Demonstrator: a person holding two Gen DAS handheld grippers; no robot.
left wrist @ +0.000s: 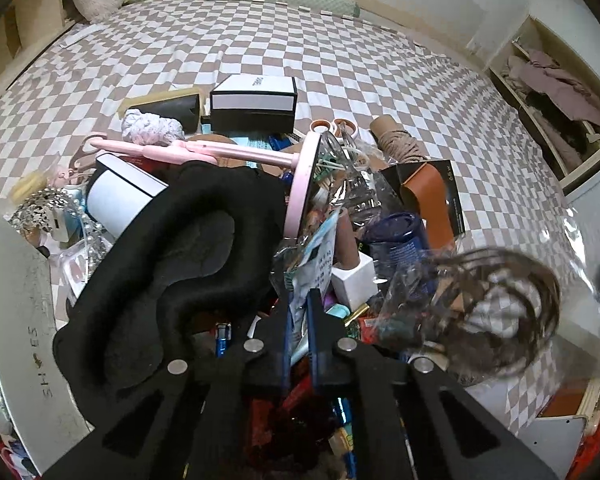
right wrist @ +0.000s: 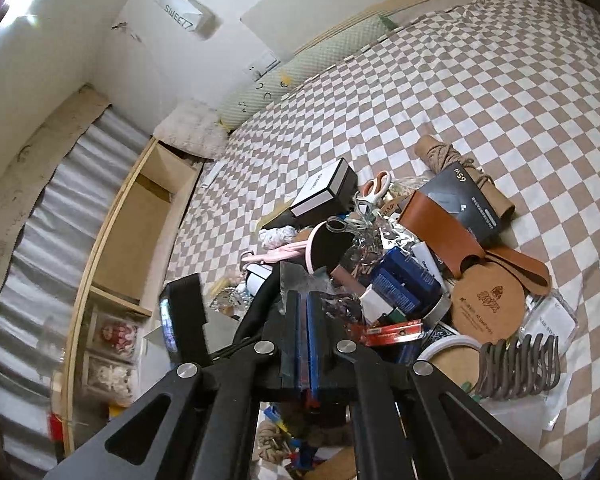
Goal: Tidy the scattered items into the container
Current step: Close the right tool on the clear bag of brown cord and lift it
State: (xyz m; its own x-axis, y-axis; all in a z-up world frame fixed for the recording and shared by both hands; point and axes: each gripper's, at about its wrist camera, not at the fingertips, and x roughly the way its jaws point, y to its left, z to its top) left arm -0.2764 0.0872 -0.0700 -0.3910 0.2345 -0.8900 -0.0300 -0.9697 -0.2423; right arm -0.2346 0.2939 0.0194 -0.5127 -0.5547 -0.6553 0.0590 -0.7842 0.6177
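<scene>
Where clutter heaps: two white-black boxes point(left wrist: 253, 101), one scissors point(right wrist: 374, 188).

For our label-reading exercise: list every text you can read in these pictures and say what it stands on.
"SWEET7": white box on the wall.
"65W": black charger box.
"SHOES": white container wall, one letter a heart.
Print on the black-and-white box, cork coaster and blue box: too blurred.

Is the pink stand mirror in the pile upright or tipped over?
Tipped over. The pink mirror lies on the clutter with its stem running sideways, disc on edge.
</scene>
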